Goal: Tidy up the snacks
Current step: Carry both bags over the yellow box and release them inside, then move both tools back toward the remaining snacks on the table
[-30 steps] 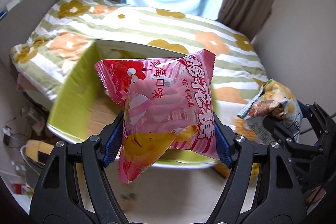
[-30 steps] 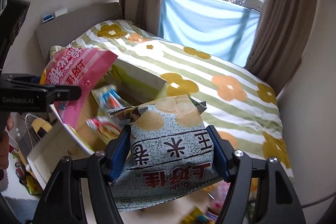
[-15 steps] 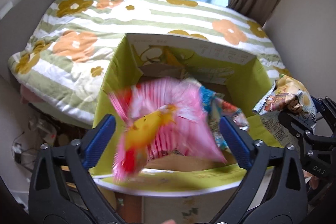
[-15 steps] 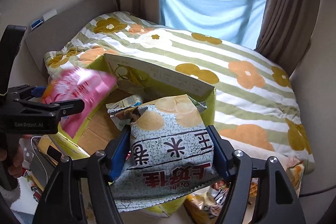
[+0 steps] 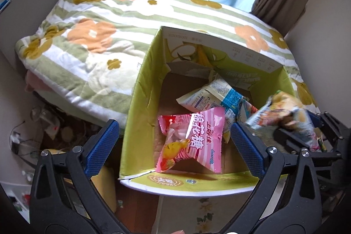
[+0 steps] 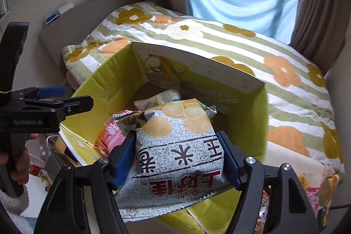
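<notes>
Currently we hold: chip bag [image 6: 178, 146], upright between the opening right tongs [image 6: 177, 159], directly above the box [image 6: 105, 80]; left tongs [image 5: 174, 144] apart, empty.

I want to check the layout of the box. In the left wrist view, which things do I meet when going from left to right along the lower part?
Left tool's blue pad → green box's left wall → pink marshmallow bag → the other blue pad → blurred snack bag in the right tool.
</notes>
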Available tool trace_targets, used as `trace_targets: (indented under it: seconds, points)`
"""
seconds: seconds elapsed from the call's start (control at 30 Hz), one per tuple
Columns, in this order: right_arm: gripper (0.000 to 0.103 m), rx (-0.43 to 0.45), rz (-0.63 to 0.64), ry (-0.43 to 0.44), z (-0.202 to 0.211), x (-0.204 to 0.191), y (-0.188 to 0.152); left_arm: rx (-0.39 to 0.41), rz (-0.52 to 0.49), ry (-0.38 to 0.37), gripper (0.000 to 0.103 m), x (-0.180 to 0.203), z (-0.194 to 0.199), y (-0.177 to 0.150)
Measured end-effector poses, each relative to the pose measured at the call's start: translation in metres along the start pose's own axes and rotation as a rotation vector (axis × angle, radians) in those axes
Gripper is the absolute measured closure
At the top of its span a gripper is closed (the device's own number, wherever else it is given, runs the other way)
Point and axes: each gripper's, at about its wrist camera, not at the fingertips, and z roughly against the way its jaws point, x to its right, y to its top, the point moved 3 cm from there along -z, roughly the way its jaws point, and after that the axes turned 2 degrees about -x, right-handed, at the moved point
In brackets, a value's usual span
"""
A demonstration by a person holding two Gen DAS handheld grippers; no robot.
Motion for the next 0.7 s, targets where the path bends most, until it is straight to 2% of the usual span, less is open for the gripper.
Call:
trace_targets:
  seconds: [0.03,0.07,0.1,0.2,0.37,0.7]
  points:
    - [0.026,-0.002,-0.008,0.012,-0.003,-0.003,0.002,0.006,0.002,0.001,0.002,-0.001,0.002,0.001]
    - [0.009,-0.004,-0.013,0.020,-0.004,-0.003,0.002,0.011,0.003,0.003,0.002,-0.002,0.004,0.001]
    - [0.001,-0.002,-0.015,0.028,-0.005,-0.005,0.001,0.014,0.004,0.006,0.002,-0.002,0.006,0.001]
    - [0.001,0.017,0.002,0.035,-0.003,-0.008,-0.003,0.016,0.010,0.003,0.002,-0.002,0.009,0.000]
    - [0.001,0.014,0.037,-0.014,0.006,-0.008,-0.010,0.013,0.011,-0.007,0.002,0.002,0.012,-0.005]
    - [0.001,0.025,0.026,-0.045,0.027,-0.007,-0.015,0.038,-0.007,-0.029,0.002,0.013,0.025,-0.010]
